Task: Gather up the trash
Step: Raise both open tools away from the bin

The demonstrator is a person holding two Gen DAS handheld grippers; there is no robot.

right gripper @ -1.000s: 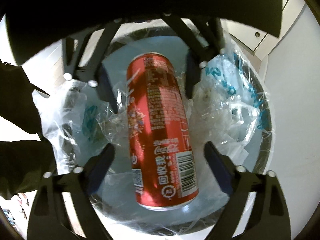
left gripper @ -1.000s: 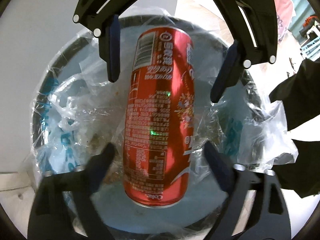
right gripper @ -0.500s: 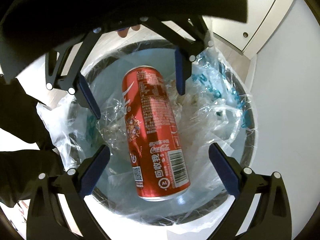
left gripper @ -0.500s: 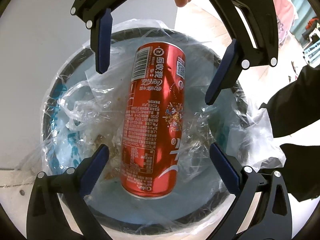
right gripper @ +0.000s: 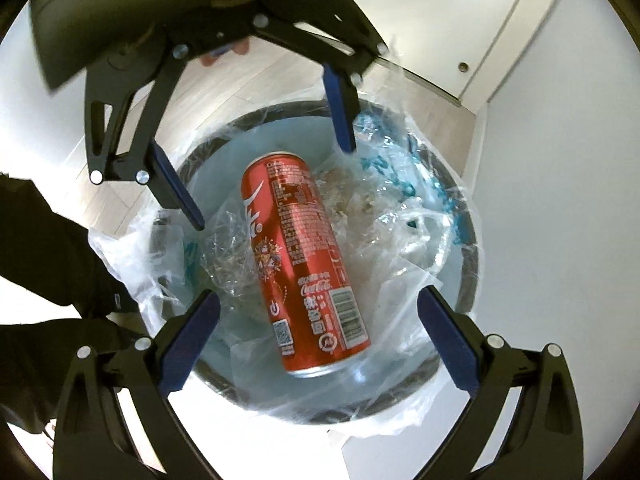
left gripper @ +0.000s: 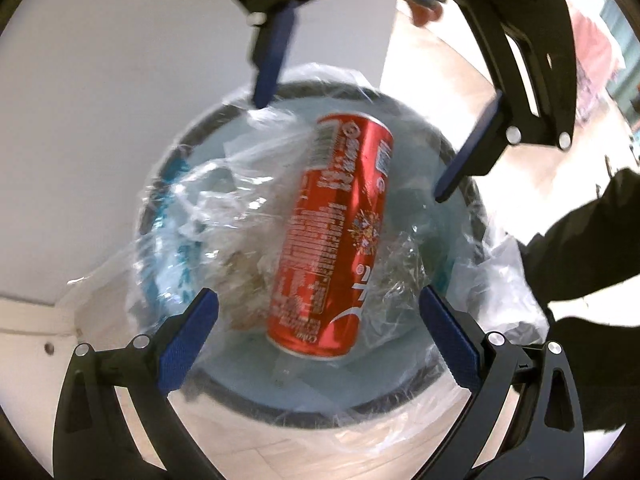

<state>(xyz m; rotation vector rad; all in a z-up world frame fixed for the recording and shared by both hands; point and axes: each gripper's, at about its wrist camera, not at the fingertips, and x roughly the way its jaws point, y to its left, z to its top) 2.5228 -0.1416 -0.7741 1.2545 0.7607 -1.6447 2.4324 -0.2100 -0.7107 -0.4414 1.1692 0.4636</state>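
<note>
A red Coca-Cola can [left gripper: 332, 240] lies on its side inside a round trash bin [left gripper: 360, 410] lined with a clear plastic bag. The can also shows in the right wrist view [right gripper: 304, 268], resting on crumpled plastic and crumbs. My left gripper [left gripper: 318, 312] is open and empty above the bin. My right gripper [right gripper: 318, 312] is open and empty above the bin too. In the left wrist view the right gripper [left gripper: 356, 144] hangs opposite; in the right wrist view the left gripper [right gripper: 272, 188] does.
The bin [right gripper: 468, 288] stands on a pale wood floor beside a white wall [left gripper: 120, 100]. A white cabinet [right gripper: 460, 40] is close by. The bag's edge [right gripper: 120, 252] folds over the rim. A dark sleeve [left gripper: 580, 240] reaches in at the side.
Both grippers have risen away from the bin, so the can and bin look smaller. The can stays lying in the bin. Both grippers stay open.
</note>
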